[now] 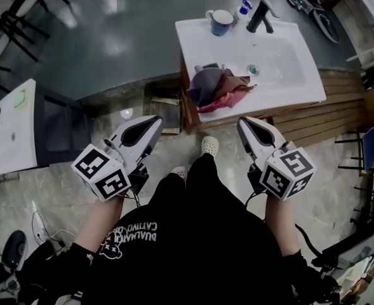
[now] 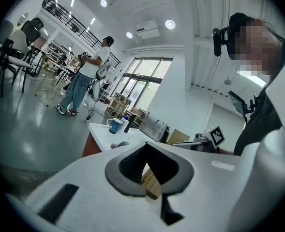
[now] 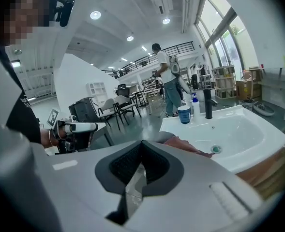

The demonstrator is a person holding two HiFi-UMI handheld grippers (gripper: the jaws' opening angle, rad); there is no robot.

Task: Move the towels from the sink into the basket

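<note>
A grey towel and a pink towel lie bunched over the front left corner of the white sink. In the right gripper view the towels show just past the jaws, on the sink rim. My left gripper is shut and empty, above the floor to the left of the sink cabinet. My right gripper is shut and empty too, just short of the sink's front edge. In the left gripper view the left gripper points toward the sink. No basket is clearly in view.
A mug, a blue bottle and a black faucet stand at the back of the sink. A brown box-like thing sits on the floor left of the cabinet. A white table is at left. Another person stands further off.
</note>
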